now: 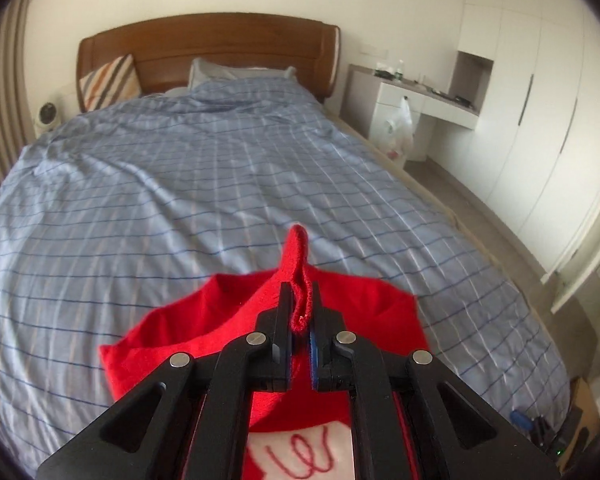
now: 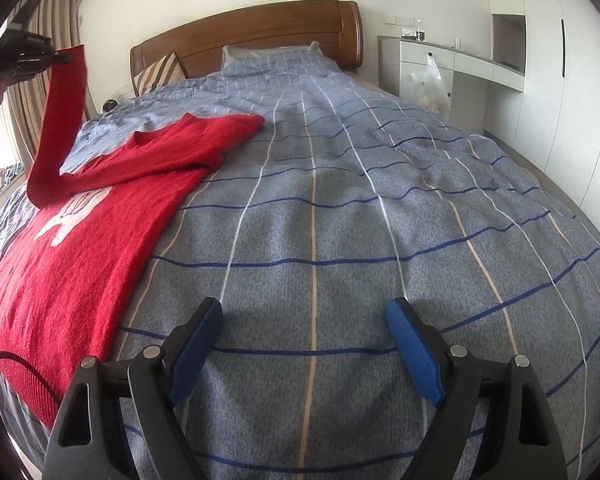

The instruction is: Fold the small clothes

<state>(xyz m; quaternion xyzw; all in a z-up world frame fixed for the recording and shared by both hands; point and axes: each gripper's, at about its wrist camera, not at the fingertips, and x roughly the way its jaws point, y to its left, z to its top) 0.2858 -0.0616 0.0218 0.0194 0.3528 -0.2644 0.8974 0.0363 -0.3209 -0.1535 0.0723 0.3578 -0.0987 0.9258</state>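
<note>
1. Left gripper [image 1: 300, 312]: jaws closed on the cuff of a red sweater's [image 2: 84, 240] sleeve [image 2: 58, 128]. From the right wrist view this gripper sits high at 10 o'clock, with the sleeve hanging from it as a taut strip down to the garment.
2. Red sweater: lies flat on the checked bedspread [image 2: 360, 220], front up, with a white motif showing. Its long axis runs from the hem at 8 o'clock to the neckline toward 11 o'clock. The other sleeve is already folded across the chest.
3. Right gripper [image 2: 304, 356]: jaws wide apart, empty, low over bare bedspread beside the sweater's near edge.
4. Key relation: the sweater body lies below the left gripper, toward 6 o'clock in its own view. The left hand is nearer, so laying the raised sleeve across the chest likely falls to it.
5. Headboard [image 2: 260, 36]: at 12 o'clock, well apart from the work.
</note>
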